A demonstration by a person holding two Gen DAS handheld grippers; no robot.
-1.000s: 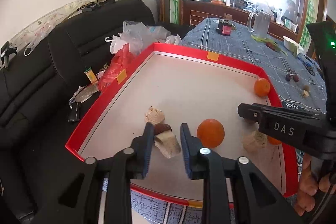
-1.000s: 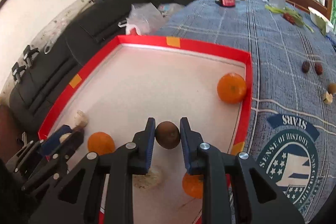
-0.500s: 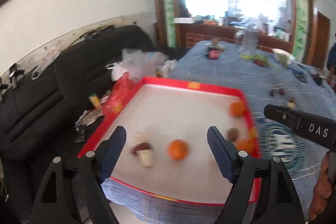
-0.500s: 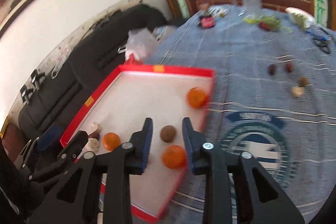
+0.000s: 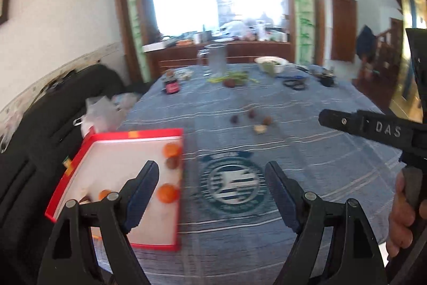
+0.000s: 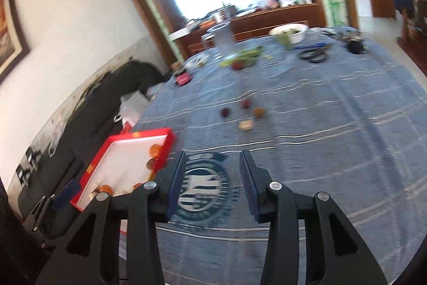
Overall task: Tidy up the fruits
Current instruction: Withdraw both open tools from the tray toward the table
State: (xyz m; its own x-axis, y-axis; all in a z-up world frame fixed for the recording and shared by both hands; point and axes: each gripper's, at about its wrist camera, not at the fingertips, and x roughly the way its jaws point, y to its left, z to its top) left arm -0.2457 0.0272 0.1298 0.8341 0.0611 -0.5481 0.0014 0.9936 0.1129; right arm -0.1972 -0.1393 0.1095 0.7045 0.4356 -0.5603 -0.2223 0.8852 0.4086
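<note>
Fruits: three oranges [image 5: 167, 193] and a brown fruit [image 5: 173, 162] lie in the red-rimmed tray [image 5: 133, 134] at the counter's [image 5: 307, 151] edge, at about eight o'clock from both tongs. Four loose small fruits [image 6: 244, 114] sit on the blue cloth at twelve o'clock, well apart from the tray. Beyond them stand a glass pitcher [image 5: 216, 59], a white bowl [image 6: 289, 32] and scissors [image 6: 312, 55]. The left tongs [image 5: 212, 194] gape wide and empty; the right tongs [image 6: 212, 183], jaws just opening, hold nothing.
</note>
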